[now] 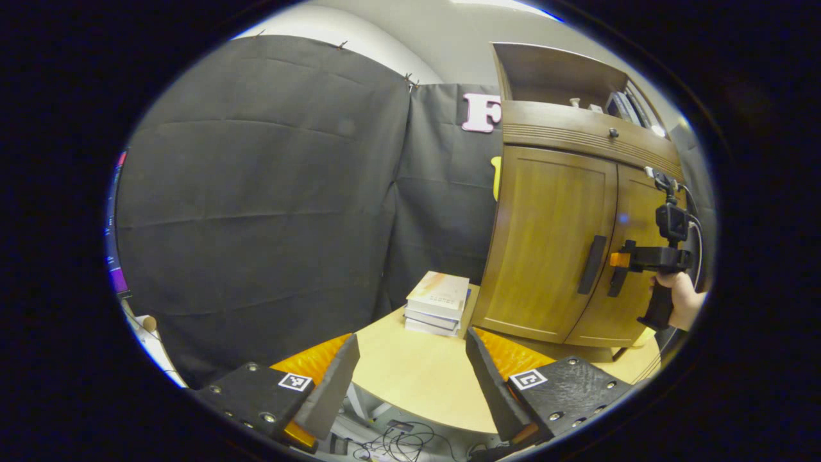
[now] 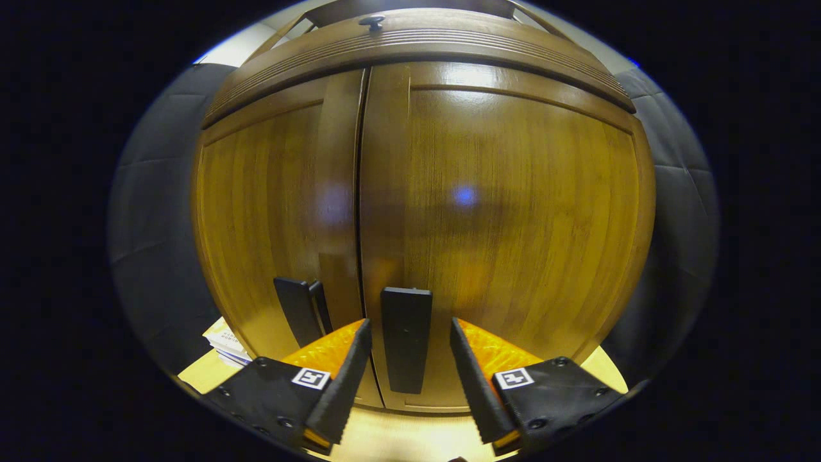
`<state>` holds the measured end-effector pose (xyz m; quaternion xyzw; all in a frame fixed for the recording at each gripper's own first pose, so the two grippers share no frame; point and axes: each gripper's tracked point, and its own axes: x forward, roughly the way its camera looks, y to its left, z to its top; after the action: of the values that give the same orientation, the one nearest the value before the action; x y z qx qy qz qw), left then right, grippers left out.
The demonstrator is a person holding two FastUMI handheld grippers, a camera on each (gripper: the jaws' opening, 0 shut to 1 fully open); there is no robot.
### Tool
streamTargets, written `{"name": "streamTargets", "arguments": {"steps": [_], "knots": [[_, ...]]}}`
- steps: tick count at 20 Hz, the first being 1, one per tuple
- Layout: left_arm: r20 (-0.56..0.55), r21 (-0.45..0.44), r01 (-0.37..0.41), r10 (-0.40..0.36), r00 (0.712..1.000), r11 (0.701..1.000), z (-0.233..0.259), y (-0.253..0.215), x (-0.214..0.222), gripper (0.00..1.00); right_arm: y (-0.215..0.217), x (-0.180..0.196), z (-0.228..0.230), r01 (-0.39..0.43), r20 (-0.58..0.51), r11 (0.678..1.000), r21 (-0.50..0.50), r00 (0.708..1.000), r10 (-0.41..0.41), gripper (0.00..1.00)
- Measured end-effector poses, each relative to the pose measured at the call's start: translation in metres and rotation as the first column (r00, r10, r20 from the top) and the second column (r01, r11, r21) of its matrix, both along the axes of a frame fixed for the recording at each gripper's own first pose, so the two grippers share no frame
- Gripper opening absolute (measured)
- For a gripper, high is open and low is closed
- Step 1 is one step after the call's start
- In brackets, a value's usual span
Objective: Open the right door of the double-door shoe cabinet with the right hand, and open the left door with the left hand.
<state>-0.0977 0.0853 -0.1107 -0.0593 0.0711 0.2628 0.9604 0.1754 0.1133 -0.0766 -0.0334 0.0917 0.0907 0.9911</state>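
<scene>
The wooden shoe cabinet (image 1: 545,244) stands on the table with both doors closed. In the right gripper view, the right door (image 2: 513,218) has a dark vertical handle (image 2: 406,359) that sits between the fingers of my right gripper (image 2: 410,324). That gripper is open and straddles the handle with a gap on each side. The left door (image 2: 269,212) has its own handle (image 2: 298,308), just left of the seam. In the left gripper view, a hand holds the right gripper (image 1: 617,260) at the right door. My left gripper (image 1: 412,339) is open, low over the table, well short of the left handle (image 1: 591,264).
A stack of books (image 1: 437,301) lies on the round light-wood table (image 1: 417,378), just left of the cabinet. A drawer with a small knob (image 2: 372,21) runs above the doors. Cables (image 1: 391,443) lie on the floor below the table's edge.
</scene>
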Motion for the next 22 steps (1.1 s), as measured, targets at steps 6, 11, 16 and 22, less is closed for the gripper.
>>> {"name": "streamTargets", "arguments": {"steps": [6,11,16,22], "knots": [[-0.012,0.009,0.006,-0.005,1.000,1.000,0.003,-0.003,0.002,0.96,-0.018,-0.002,0.027,0.024,-0.026,0.999,0.022,0.999,-0.023,0.36],[-0.010,0.011,0.038,-0.038,0.999,0.999,0.004,-0.005,0.002,0.96,-0.016,-0.001,0.027,0.010,-0.035,1.000,0.026,0.999,-0.010,0.22],[0.000,0.006,0.098,-0.098,0.995,0.995,0.004,-0.007,0.005,0.96,-0.015,-0.013,0.046,-0.008,-0.040,1.000,0.019,0.999,0.009,0.23],[-0.010,-0.012,0.251,-0.251,0.968,0.968,-0.001,-0.016,0.015,0.96,-0.017,-0.027,0.068,-0.008,-0.024,1.000,0.007,1.000,0.008,0.23]]}}
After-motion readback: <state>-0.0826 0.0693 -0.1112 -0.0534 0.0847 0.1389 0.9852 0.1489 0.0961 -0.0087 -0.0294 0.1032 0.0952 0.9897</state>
